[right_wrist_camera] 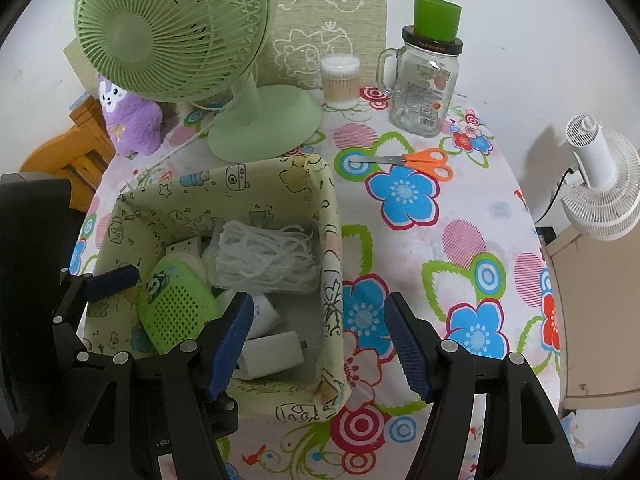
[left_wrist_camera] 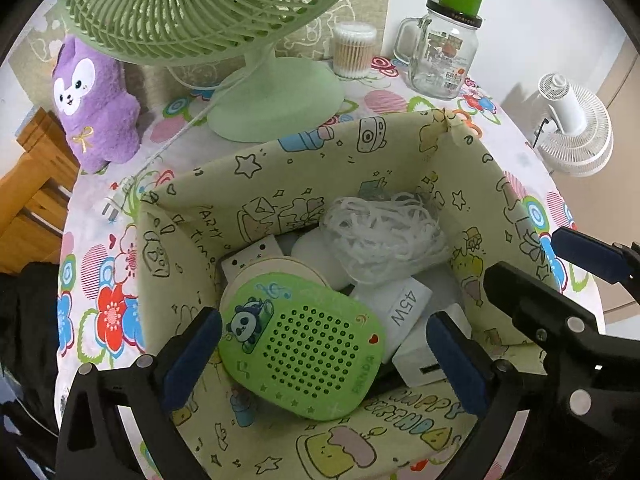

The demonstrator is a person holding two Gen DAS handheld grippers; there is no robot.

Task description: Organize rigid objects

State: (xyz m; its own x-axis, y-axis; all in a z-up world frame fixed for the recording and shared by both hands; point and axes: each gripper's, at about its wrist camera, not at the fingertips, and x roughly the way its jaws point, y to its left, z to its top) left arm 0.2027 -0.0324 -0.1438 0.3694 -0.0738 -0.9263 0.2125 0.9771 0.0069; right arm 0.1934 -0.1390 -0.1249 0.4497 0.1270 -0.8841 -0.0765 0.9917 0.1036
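Note:
A cloth storage box point(left_wrist_camera: 300, 184) printed with cartoons stands on the flowered table. In it lie a green panda-print gadget with a hole grille point(left_wrist_camera: 304, 344), white charger blocks point(left_wrist_camera: 404, 304) and a bundle of white cable point(left_wrist_camera: 384, 232). My left gripper point(left_wrist_camera: 324, 360) hangs over the box, open wide, one pad on each side of the green gadget point(right_wrist_camera: 176, 308) without pressing it. My right gripper point(right_wrist_camera: 320, 344) is open astride the box's right wall point(right_wrist_camera: 332, 240), pads clear of the cloth. Orange scissors point(right_wrist_camera: 424, 162) lie on the table beyond the box.
Behind the box stand a green desk fan point(right_wrist_camera: 172, 32), a purple plush toy point(right_wrist_camera: 128, 120), a tub of cotton swabs point(right_wrist_camera: 340, 80) and a glass jar topped by a green cup point(right_wrist_camera: 424, 88). A white fan point(right_wrist_camera: 600, 188) sits off the table's right edge. A wooden chair is at left.

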